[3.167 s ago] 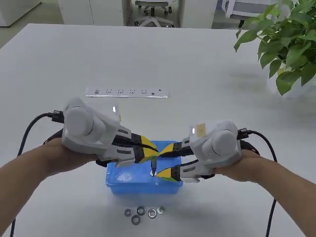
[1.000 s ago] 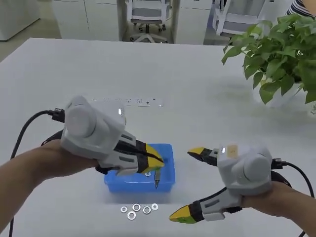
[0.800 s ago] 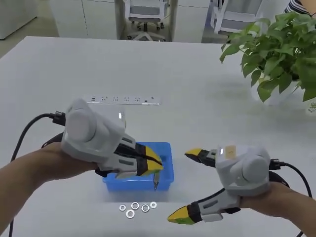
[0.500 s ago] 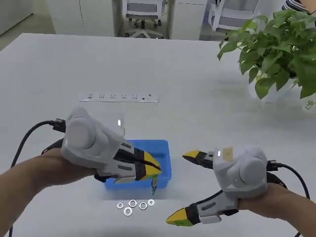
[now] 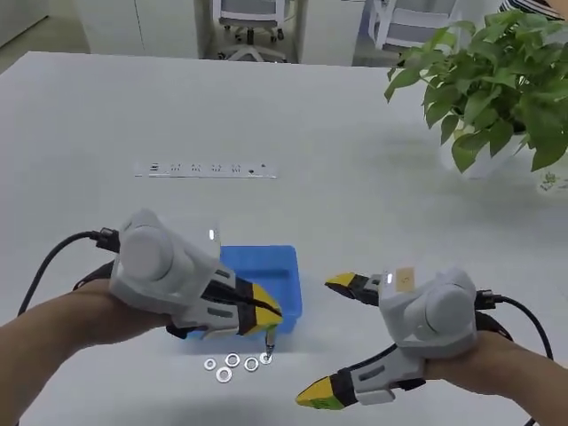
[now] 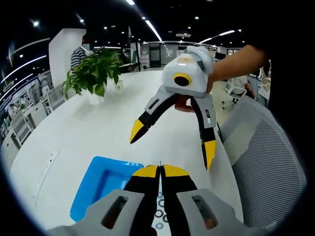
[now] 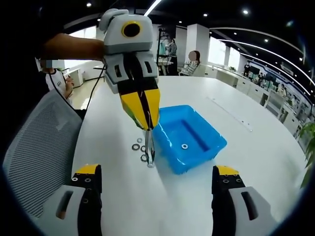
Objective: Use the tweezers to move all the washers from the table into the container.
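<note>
Head view: left gripper (image 5: pixel 269 312) jaws clamped on tweezers (image 5: pixel 269 341), which point down just in front of the blue container (image 5: pixel 286 258), at the right end of a washers (image 5: pixel 232 364) cluster near the container's front wall. Right gripper (image 5: pixel 325 342) right of the container, jaws wide apart, empty

Left gripper view: jaws pressed together, thin tweezers tip poking out, container to their left

Right gripper view: own jaws wide, empty; tweezers tip down among the washers beside the container; single washer (image 7: pixel 184 146) inside the container
</note>
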The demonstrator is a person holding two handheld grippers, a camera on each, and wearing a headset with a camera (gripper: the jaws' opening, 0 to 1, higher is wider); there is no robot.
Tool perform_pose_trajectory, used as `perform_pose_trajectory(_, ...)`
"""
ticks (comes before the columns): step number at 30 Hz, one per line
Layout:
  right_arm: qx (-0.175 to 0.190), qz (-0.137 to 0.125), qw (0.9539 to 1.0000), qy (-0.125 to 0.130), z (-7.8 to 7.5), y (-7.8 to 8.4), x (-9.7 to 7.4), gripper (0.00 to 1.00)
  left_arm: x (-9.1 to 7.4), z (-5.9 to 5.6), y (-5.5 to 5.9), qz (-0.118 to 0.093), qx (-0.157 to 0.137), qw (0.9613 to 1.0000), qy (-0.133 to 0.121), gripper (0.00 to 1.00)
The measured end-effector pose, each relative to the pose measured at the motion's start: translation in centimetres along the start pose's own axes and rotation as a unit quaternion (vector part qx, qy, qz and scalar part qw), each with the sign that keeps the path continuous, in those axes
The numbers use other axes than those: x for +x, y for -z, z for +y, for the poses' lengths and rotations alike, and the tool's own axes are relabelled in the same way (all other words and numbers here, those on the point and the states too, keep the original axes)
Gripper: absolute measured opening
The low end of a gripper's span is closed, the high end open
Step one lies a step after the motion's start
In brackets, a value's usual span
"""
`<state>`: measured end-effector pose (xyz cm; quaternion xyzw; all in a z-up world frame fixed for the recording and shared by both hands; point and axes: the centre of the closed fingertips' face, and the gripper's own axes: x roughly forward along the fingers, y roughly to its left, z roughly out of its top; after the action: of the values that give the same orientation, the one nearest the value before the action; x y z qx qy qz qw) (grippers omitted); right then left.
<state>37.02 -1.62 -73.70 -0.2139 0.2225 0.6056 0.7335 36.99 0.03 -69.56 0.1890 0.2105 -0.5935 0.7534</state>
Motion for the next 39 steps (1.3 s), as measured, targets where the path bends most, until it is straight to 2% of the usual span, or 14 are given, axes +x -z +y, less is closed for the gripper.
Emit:
perform_pose_trajectory(5,0.002,0.003,1.0000,-0.001,0.1,0.3,0.0,0.93,0.2,-0.1,0.6,0.005,-0.003,1.0000,0.001,0.05)
perform_pose_trajectory(8,0.002,0.003,1.0000,-0.002,0.2,0.3,0.1,0.93,0.2,0.0,0.5,0.000,-0.007,1.0000,-0.001,0.05)
perform_pose_trajectory(17,0.003,0.004,1.0000,-0.003,0.4,0.3,0.1,0.92,0.2,-0.3,0.3,0.000,-0.005,1.0000,0.003,0.05)
perform_pose_trajectory(21,0.003,0.004,1.0000,-0.003,0.4,0.3,0.1,0.92,0.2,-0.4,0.6,0.005,-0.005,1.0000,0.004,0.05)
perform_pose_trajectory(26,-0.001,0.003,1.0000,-0.006,0.4,0.2,0.1,0.90,0.1,-0.5,0.6,0.000,-0.005,1.0000,0.006,0.05)
perform_pose_trajectory(31,-0.016,-0.003,0.9997,-0.017,0.9,-0.1,0.3,0.82,0.0,-0.7,0.7,0.003,0.000,0.9999,0.014,0.05)
perform_pose_trajectory(39,-0.047,0.001,0.9982,-0.037,1.5,-0.3,0.8,0.61,-0.1,-0.6,0.7,0.003,0.002,0.9998,0.017,0.05)
